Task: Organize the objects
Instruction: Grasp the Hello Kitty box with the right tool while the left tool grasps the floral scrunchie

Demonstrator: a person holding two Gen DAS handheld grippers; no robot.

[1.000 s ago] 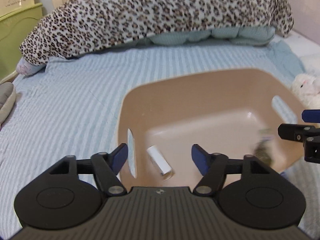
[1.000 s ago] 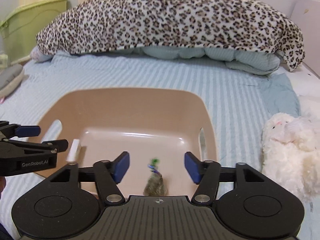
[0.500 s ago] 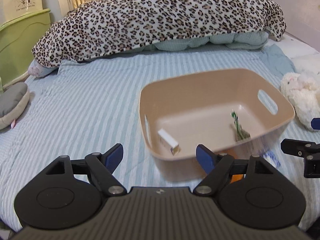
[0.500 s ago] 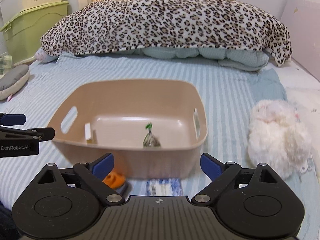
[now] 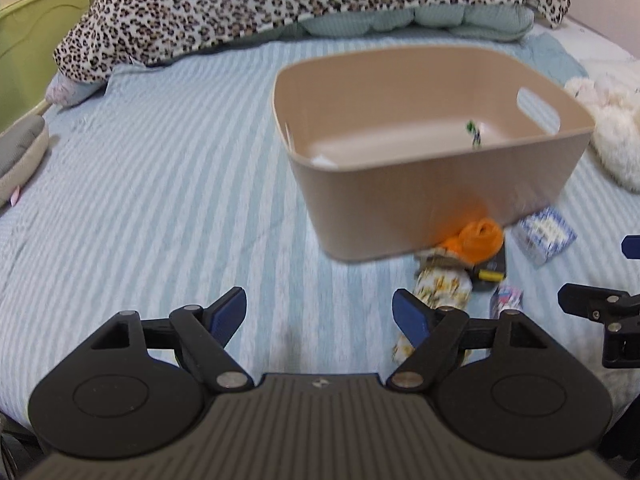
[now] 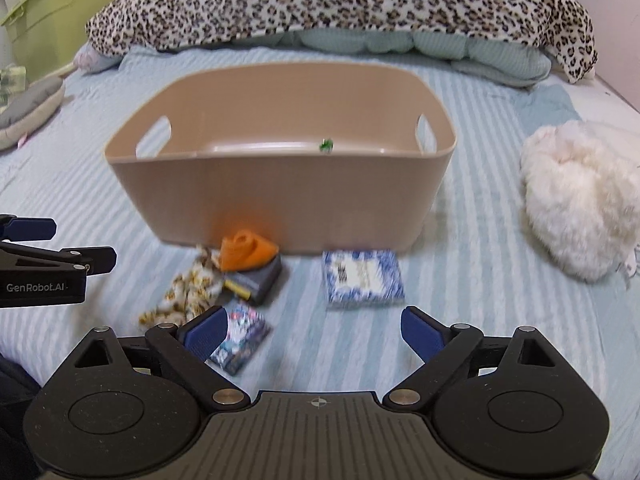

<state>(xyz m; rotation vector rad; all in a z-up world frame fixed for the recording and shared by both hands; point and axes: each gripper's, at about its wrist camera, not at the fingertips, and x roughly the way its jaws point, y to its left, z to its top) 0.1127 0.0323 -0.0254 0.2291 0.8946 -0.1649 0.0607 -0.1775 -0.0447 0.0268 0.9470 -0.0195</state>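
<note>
Both tools are empty. The left hand-held gripper (image 5: 319, 312) hangs wide apart over the striped bed (image 5: 160, 184), and the right hand-held gripper (image 6: 315, 330) is spread wide too, low over the small things. A little picture card (image 6: 240, 338) lies just by its left finger. Near it are a flowery cloth (image 6: 188, 294), a dark box (image 6: 260, 282) with an orange rag (image 6: 246, 252) on top, and a blue and white packet (image 6: 362, 278). All lie on the bed right in front of the tan basket (image 6: 280, 196). It looks like picking time: next, one tool should go down around one thing, squeeze, and lift it over the basket wall.
</note>
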